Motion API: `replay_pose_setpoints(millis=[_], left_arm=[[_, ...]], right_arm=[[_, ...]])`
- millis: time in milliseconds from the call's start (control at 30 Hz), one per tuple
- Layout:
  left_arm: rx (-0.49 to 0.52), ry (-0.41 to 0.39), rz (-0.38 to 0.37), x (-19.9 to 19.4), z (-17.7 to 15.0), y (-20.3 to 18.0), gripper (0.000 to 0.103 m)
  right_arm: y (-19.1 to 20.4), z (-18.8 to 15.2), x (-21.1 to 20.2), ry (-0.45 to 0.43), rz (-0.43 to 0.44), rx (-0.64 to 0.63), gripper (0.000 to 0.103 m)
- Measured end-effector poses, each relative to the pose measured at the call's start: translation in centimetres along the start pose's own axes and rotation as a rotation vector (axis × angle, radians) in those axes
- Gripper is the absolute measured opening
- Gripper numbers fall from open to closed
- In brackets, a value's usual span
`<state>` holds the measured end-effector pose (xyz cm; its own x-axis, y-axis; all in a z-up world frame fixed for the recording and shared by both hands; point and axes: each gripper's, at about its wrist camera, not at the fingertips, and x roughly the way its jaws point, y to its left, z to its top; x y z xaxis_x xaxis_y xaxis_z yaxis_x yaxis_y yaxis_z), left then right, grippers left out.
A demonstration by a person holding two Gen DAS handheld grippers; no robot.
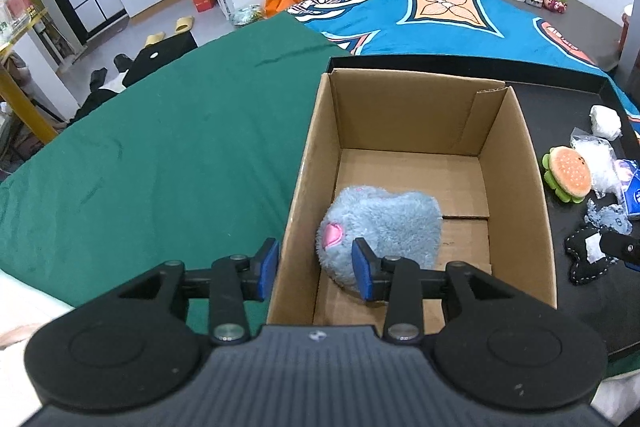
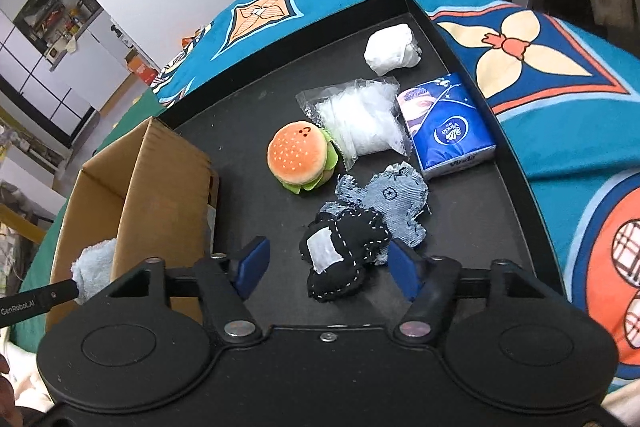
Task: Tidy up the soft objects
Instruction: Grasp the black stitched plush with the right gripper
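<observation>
While our left gripper hovers with fingers spread, empty, the fluffy grey-blue plush toy lies inside the brown cardboard box. Our right gripper spreads its fingers around the black stitched fabric toy on the black tray, not pressing it.

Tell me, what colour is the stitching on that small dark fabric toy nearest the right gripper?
White dashed stitching on the small black fabric toy, clearest in the right wrist view.

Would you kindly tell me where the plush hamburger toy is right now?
In the right wrist view, the plush hamburger toy lies mid-tray on the black tray, between the brown cardboard box and the clear plastic packet.
</observation>
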<state>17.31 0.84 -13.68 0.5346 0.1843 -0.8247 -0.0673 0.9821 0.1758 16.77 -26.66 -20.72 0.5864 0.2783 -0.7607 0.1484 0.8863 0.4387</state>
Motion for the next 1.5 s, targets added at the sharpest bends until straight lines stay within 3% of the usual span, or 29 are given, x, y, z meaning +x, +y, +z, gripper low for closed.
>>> replay_pose_setpoints(millis=[233, 400, 533, 633, 1000, 1500], left_arm=[[0.064, -0.015, 0.062, -0.1, 0.0, -1.5, 0.038], [0.086, -0.009, 0.059, 0.2, 0.1, -2.0, 0.052], [0.096, -0.008, 0.067, 0.3, 0.2, -2.3, 0.053], [0.089, -0.007, 0.065, 0.3, 0.2, -2.2, 0.053], [0.046, -0.023, 0.030, -0.4, 0.3, -1.3, 0.053], [-0.076, -0.063, -0.048, -1.5, 0.4, 1.4, 0.053]], right_arm=[[-0.8, 0.4, 1.1, 0.006, 0.013, 0.033, 0.062], [-1.0, 0.5, 2.3, 0.017, 0.008, 0.036, 0.060], [-0.9, 0.5, 2.7, 0.018, -0.009, 0.022, 0.037], [-1.1, 0.4, 2.9, 0.020, -0.026, 0.016, 0.030], [-1.3, 0.1, 1.4, 0.022, -0.010, 0.024, 0.020], [1.7, 0.8, -2.2, -0.060, -0.004, -0.058, 0.019]])
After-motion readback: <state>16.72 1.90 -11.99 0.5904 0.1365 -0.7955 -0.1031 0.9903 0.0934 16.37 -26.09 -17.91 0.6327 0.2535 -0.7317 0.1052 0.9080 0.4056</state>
